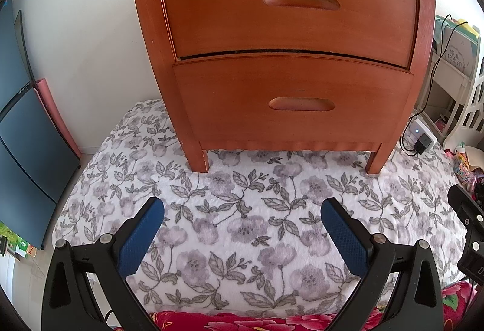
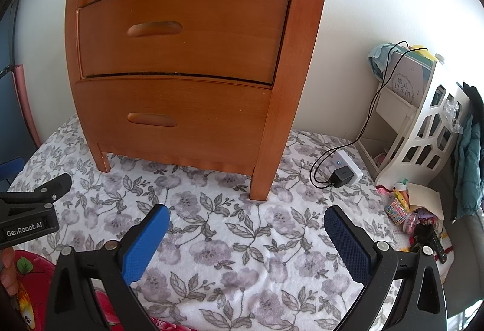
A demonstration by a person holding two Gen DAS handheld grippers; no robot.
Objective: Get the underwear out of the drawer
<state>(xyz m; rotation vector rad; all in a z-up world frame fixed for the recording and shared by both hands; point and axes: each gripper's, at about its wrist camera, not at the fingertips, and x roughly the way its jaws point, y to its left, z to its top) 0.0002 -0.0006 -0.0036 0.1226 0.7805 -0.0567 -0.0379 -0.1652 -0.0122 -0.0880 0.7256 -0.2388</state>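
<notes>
A: What shows, left to right?

B: The left gripper (image 1: 242, 235) and the right gripper (image 2: 246, 243) hang spread, holding nothing, above a floral blanket (image 1: 257, 210).

A: And the underwear?

B: Unseen; the nightstand (image 1: 281, 43) at twelve o'clock has both drawers shut, likely hiding it.

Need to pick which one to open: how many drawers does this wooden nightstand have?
2. The upper drawer sits directly under the top; the lower drawer sits just beneath it, above the legs. Both are shut, so no underwear shows.
</notes>
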